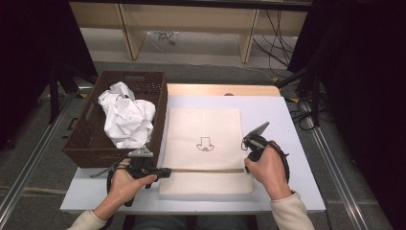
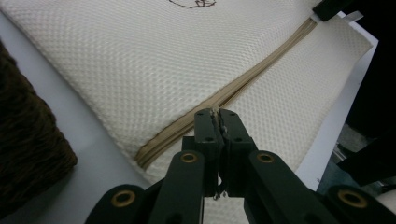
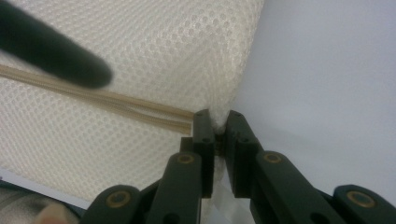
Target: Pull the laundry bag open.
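I had left gripper (image 2: pixel 218 122) pinched on zipper pull (image 2: pixel 215 114), right gripper (image 3: pixel 218 122) clamped on mesh bag (image 1: pixel 203 125) edge; hard tug could've slipped the pull.

L gripper (image 2: pixel 218 122) clamps zipper pull (image 2: pixel 215 112).

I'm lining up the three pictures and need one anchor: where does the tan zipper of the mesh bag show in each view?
High view: the tan zipper runs level across the mesh bag, low and centre, between the two grippers.
Left gripper view: it slants from upper right down to the shut jaw tips.
Right gripper view: it comes from the left edge to the jaw tips.
Shared landmark: the white table.
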`<state>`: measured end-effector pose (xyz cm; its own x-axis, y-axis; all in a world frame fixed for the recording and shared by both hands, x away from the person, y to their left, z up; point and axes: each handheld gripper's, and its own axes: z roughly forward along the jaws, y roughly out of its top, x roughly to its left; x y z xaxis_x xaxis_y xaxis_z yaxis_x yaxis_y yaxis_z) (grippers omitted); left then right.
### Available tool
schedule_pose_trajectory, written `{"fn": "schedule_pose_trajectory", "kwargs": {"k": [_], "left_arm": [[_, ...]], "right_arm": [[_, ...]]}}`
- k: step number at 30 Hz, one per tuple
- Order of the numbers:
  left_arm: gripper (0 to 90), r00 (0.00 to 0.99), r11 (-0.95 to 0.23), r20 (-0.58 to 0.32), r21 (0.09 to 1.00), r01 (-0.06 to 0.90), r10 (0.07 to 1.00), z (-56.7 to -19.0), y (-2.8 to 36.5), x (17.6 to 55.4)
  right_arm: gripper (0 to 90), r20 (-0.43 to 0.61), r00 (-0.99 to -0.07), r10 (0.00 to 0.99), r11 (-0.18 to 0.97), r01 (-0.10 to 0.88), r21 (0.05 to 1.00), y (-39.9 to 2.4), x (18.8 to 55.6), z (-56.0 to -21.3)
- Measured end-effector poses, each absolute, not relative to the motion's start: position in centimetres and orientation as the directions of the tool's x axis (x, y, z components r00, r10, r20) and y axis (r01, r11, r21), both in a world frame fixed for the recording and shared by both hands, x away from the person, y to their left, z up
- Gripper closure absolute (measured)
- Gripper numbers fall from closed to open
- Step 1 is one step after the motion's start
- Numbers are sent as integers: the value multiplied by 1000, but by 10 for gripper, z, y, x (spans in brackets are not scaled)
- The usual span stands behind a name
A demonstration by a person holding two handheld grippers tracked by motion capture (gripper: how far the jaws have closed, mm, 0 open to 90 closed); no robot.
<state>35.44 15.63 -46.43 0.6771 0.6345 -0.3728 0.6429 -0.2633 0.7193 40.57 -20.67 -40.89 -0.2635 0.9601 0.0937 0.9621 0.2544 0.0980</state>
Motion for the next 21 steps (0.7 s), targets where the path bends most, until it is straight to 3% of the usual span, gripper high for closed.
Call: {"fn": "schedule_pose_trajectory", "kwargs": {"k": [21], "left_arm": [[869, 661, -249, -383, 713, 656, 645, -468, 166, 352]], "right_arm": [[847, 125, -271, 954, 262, 961, 88, -209, 408, -412]]}}
